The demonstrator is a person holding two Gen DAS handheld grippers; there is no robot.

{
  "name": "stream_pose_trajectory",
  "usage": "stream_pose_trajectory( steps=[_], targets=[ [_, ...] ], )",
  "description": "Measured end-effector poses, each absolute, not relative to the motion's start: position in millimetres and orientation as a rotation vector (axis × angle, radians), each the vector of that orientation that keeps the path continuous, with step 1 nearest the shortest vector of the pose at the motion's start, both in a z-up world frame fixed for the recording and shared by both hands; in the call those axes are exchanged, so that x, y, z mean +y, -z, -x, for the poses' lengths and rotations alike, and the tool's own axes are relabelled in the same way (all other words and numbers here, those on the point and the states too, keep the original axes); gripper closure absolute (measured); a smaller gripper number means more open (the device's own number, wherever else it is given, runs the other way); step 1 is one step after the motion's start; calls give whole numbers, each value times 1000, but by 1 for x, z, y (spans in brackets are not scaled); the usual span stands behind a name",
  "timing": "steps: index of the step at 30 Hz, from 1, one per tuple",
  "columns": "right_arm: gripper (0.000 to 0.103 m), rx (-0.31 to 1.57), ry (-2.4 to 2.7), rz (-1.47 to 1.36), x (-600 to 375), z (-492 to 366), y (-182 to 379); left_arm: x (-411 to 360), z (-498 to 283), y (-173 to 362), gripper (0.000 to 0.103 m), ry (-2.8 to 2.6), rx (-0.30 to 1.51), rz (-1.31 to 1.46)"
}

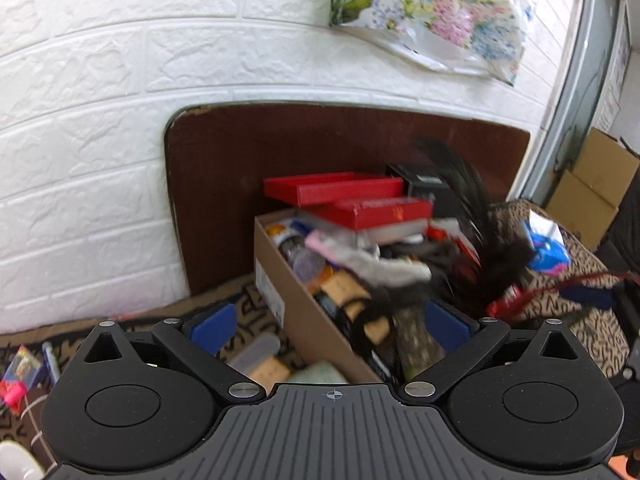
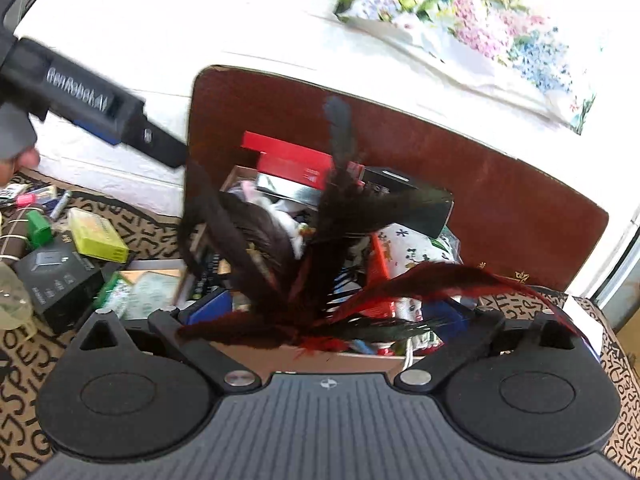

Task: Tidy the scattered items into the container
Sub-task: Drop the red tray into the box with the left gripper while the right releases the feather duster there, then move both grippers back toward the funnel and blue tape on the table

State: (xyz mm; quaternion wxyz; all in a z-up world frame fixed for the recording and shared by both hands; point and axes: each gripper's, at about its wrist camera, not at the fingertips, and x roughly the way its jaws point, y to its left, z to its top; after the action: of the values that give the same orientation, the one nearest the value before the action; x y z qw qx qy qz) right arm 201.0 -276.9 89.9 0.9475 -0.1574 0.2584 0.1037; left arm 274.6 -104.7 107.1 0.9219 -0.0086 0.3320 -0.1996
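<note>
Black-and-red feather bunch (image 2: 316, 280) lies between the wide-spread jaws of the right gripper (image 2: 324, 312), over the near edge of the brown cardboard box (image 2: 320, 354). The pads do not press on it; it looks released onto the heap. Judged very light, soft, springy; plumes will bend and shed if squeezed, so any re-grip belongs at the bound red base just ahead of the gripper, not on the vanes.

Beyond it the box is overfull: flat red lidded boxes (image 2: 292, 160) on top at the far end.

Left gripper (image 1: 326, 326) stands wide and empty over the box's near corner.

Left of the right gripper, on the patterned mat: a yellow-green packet (image 2: 98, 236) and a dark grey carton (image 2: 56, 276), not yet tidied.
</note>
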Motion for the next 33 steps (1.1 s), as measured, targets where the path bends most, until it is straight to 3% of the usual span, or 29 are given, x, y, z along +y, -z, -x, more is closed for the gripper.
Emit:
stream_pose_trajectory(
  steps=[13,19,26,33],
  targets=[
    [1,446,-295,299,-262,-111,-116,-70,-165,-99,0,401,637,-22],
    [1,457,-380,204,-262,-61,-76,-34,-103,-50,0,381,673,-5],
    [1,549,-447,207,-235,-42,-31,26,-57,14,0,288,766,225],
    [1,614,-462,216,-194,-53,-5,64,-47,37,0,165,762,252]
  ],
)
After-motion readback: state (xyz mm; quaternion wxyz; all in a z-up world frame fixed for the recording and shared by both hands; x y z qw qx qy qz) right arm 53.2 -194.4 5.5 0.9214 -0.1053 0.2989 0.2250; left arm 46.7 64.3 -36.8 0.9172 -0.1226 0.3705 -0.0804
